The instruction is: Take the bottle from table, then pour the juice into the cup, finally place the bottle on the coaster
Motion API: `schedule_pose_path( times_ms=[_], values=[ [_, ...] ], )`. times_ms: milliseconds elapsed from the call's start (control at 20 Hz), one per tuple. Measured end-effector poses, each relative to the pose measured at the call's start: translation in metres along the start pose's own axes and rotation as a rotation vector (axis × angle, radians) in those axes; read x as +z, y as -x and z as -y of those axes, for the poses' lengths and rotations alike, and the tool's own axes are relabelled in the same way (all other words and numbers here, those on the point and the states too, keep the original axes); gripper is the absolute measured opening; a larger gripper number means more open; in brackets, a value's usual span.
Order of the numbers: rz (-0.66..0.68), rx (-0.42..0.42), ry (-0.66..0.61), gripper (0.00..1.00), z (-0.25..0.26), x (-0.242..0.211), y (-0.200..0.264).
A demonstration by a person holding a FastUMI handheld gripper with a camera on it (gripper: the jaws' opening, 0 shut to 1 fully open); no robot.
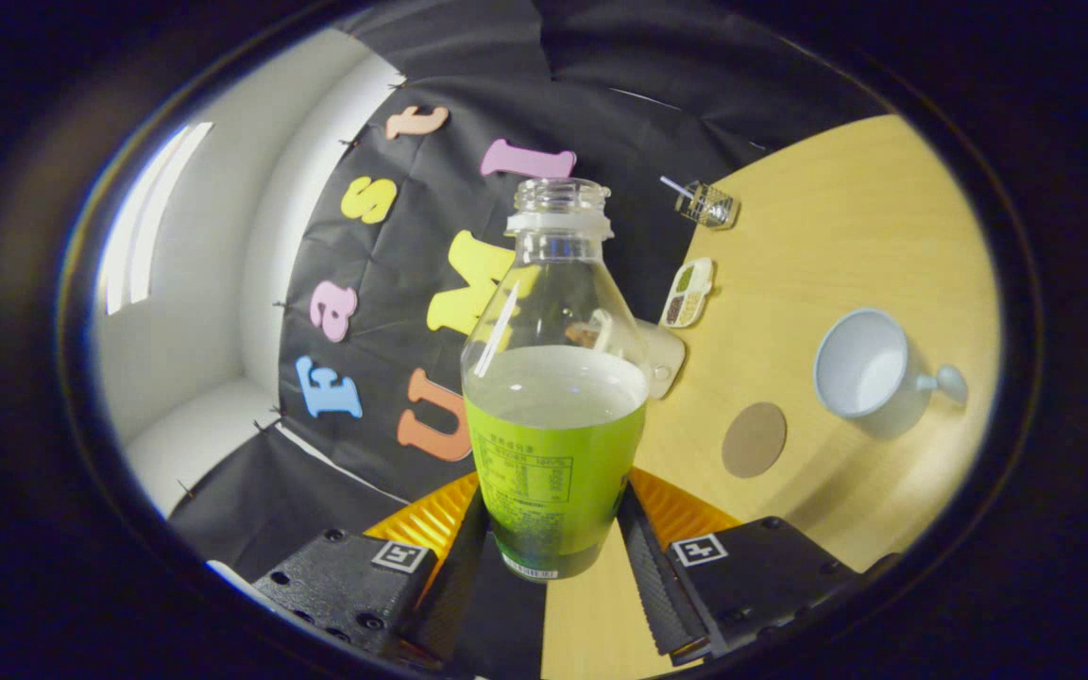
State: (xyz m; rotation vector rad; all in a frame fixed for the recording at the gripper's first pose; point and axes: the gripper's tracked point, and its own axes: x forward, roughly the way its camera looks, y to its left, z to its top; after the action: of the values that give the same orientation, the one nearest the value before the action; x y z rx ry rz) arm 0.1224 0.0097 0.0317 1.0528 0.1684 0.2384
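Bottle (553, 416) uncapped, clamped between fingers (552, 552), lifted off table (846, 217); cup (865, 364), coaster (754, 439) well apart.

gripper view | rides on gripper, looks forward along fingers (468, 567) | rolled sideways, bench (846, 236) tilted up beside booth wall | very near bottle (553, 416) | cup (863, 364) farther off

Scene is fairly bright w/ soft, even light; a window (152, 212) beyond the black cloth is blown out to white, and glare streaks run down the clear upper part of the bottle (553, 378). The cup (870, 364) throws a soft shadow on the desk (846, 236). Strong fisheye bending toward the edges, w/ dimming and slight blur there; centre is sharp.
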Motion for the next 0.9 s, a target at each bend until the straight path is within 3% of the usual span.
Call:
schedule_pose_path(
  times_ms=[500, 900],
  values=[
    [0.056, -0.179, 0.448, 0.79, 0.025, 0.019, 0.014],
    [0.131, -0.222, 0.644, 0.79, 0.020, 0.036, 0.014]
  ],
)
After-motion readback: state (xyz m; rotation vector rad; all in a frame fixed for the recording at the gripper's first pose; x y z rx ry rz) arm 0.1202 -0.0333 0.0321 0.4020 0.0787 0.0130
